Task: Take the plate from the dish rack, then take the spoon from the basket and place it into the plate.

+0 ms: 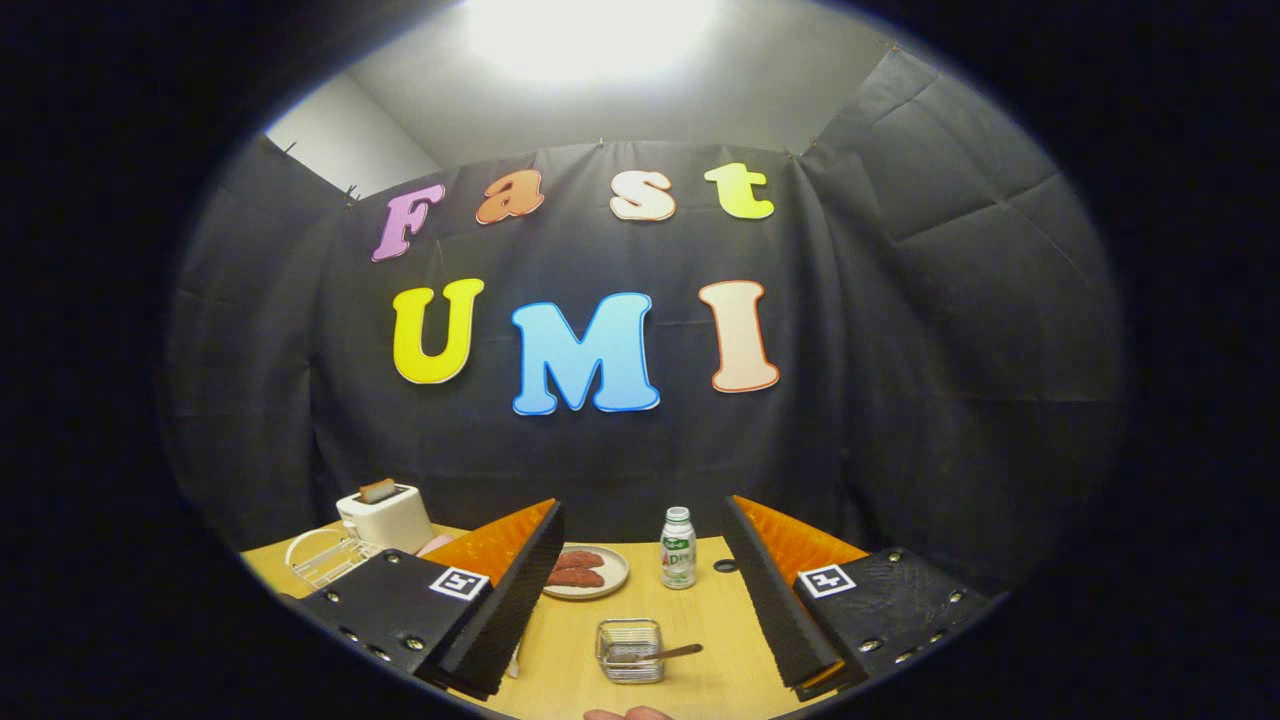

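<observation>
Claw (635, 610) wide open and empty above the table (720, 670).
Dish rack (325, 555) sits far left beyond your left finger (500, 600), no plate clearly visible in it; basket (630, 650) lies near, between the fingers, spoon (672, 653) handle pointing right.

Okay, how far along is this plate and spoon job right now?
Nothing looks done yet. The tool is open and holds nothing, its fingers spread above the table. The spoon is in the wire basket between and just ahead of the fingers. The dish rack sits beside the toaster; whether a plate is in it I cannot tell. Left: fetch the plate, then move the spoon onto it.
</observation>
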Action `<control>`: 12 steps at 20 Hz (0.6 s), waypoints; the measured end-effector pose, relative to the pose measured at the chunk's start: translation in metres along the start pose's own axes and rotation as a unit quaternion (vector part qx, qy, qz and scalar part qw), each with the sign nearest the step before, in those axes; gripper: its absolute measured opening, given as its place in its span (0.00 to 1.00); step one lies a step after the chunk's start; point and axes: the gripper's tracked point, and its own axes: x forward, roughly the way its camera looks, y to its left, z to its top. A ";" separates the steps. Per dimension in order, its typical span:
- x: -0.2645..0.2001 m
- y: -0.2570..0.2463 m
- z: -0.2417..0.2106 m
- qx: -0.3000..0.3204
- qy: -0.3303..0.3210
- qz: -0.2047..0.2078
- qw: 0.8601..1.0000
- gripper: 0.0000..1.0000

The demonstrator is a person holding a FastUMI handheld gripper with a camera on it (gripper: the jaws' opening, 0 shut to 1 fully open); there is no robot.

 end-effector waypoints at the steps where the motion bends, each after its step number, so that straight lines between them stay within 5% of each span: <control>1: 0.002 0.012 -0.002 -0.005 0.004 0.006 1.000 0.97; 12: 0.051 0.146 -0.034 -0.018 0.135 0.044 0.990 0.97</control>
